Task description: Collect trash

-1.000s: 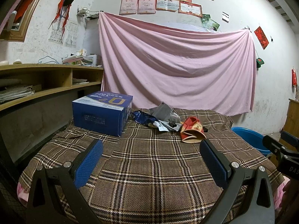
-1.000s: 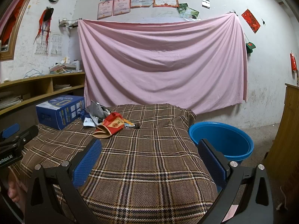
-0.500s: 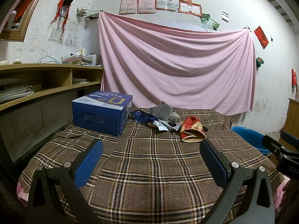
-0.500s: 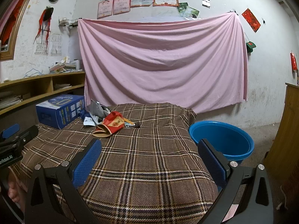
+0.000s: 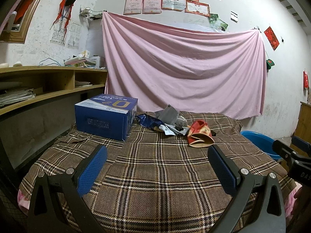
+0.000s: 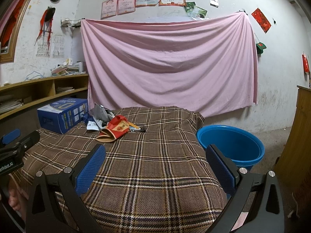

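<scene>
Brown plaid cloth point(image 5: 155, 174) covers the bench, and the trash lies toward its far side: a red and tan paper pouch point(image 5: 200, 135), crumpled grey and white wrappers point(image 5: 172, 121) and a dark blue foil bag point(image 5: 148, 121), heaped just right of a blue carton point(image 5: 106, 116). A blue plastic basin point(image 6: 231, 144) stands on the floor at the right edge of the bench. The left tool point(image 5: 157, 167) and right tool point(image 6: 155, 165) both hover over the near cloth, spread wide, grasping nothing, well apart from the heap.
</scene>
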Available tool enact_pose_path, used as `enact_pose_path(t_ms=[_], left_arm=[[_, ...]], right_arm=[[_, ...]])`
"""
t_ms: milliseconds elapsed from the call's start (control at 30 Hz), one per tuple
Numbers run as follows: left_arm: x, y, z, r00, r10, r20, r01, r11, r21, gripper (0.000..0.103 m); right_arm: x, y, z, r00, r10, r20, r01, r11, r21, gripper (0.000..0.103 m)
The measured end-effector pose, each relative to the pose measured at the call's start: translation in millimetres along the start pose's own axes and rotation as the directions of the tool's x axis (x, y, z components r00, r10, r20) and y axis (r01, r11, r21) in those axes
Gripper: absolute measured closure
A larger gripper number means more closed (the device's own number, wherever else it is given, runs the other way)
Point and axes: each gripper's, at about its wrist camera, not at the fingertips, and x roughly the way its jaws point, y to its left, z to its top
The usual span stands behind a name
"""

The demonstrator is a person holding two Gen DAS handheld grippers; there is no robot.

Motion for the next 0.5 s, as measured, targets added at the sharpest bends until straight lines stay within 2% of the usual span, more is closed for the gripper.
enact_pose_path(t_ms=[333,500], left_arm=[[-0.2,-2.4,-4.0,1.0,0.001,0.002,-0.001,1.0,0.001,0.002],[8.8,1.5,11.6,1.0,0.014,0.022,-0.014,1.0,0.009,0.002]], right_arm=[[0.1,-0.1,2.3,1.0,-0.002,0.007,0.002,1.0,0.004,0.0],[2.0,-6.6,20.9,0.999,-0.01,0.038,0.01,1.0,0.006,0.0]])
